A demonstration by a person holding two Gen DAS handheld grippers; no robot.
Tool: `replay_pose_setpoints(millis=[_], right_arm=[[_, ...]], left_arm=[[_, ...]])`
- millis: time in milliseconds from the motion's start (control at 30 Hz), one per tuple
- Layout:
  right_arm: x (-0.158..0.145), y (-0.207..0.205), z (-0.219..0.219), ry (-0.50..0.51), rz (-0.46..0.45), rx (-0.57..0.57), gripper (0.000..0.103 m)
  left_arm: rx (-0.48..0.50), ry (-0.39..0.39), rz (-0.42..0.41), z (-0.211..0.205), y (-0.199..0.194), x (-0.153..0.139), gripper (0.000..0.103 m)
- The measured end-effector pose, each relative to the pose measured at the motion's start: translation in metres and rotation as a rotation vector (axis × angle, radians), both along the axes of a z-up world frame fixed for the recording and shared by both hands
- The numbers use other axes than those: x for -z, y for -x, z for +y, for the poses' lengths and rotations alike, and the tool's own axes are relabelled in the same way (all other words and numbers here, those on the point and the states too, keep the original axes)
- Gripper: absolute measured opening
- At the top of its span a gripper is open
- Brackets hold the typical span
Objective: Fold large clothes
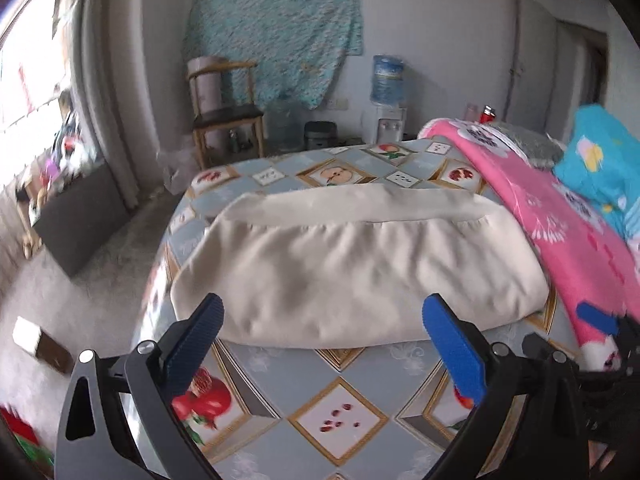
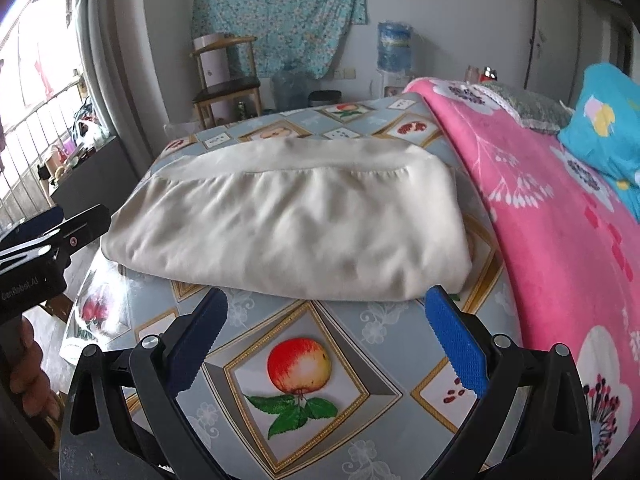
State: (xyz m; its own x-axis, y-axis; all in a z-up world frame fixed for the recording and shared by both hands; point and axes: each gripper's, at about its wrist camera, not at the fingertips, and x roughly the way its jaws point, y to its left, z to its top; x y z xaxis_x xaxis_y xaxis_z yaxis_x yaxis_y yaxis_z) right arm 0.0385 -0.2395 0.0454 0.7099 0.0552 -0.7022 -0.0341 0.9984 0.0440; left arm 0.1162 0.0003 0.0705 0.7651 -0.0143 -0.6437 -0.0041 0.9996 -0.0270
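Observation:
A cream garment (image 1: 352, 264) lies folded into a wide bundle on the fruit-patterned tablecloth (image 1: 340, 412); it also shows in the right wrist view (image 2: 288, 220). My left gripper (image 1: 324, 312) is open and empty, just short of the bundle's near edge. My right gripper (image 2: 326, 304) is open and empty, its fingertips at the bundle's near edge. The right gripper's blue finger (image 1: 596, 316) shows at the right of the left wrist view. The left gripper's body (image 2: 44, 240) shows at the left of the right wrist view.
A pink flowered blanket (image 2: 560, 216) and a blue pillow (image 2: 608, 120) lie along the table's right side. A wooden chair (image 1: 226, 116), water bottles (image 1: 387, 78) and a hanging teal cloth (image 1: 276, 36) stand at the far wall. The floor drops off at the left.

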Motion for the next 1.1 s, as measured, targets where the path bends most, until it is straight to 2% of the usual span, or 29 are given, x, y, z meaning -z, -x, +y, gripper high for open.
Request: replay_pose_setpoints(millis=[133, 200, 333, 567, 733, 1100], right_arm=[[0.004, -0.003, -0.001, -0.01, 0.023, 0.007, 0.096], [0.006, -0.004, 0.0, -0.013, 0.038, 0.008, 0.096], [0.013, -0.005, 0.005, -0.019, 0.075, 0.009, 0.096], [0.029, -0.007, 0.011, -0.038, 0.145, 0.007, 0.096], [0.028, -0.012, 0.01, -0.025, 0.151, 0.02, 0.096], [0.026, -0.013, 0.007, -0.008, 0.146, 0.044, 0.096]], left_arm=[[-0.056, 0.043, 0.085, 0.008, -0.013, 0.011, 0.098], [-0.089, -0.007, 0.13, 0.008, -0.019, 0.02, 0.098], [-0.081, -0.101, 0.218, 0.002, -0.026, 0.037, 0.098], [-0.073, -0.051, 0.297, 0.005, -0.022, 0.054, 0.098], [-0.082, -0.016, 0.317, 0.006, -0.026, 0.058, 0.098], [-0.062, -0.022, 0.311, 0.0, -0.029, 0.056, 0.098]])
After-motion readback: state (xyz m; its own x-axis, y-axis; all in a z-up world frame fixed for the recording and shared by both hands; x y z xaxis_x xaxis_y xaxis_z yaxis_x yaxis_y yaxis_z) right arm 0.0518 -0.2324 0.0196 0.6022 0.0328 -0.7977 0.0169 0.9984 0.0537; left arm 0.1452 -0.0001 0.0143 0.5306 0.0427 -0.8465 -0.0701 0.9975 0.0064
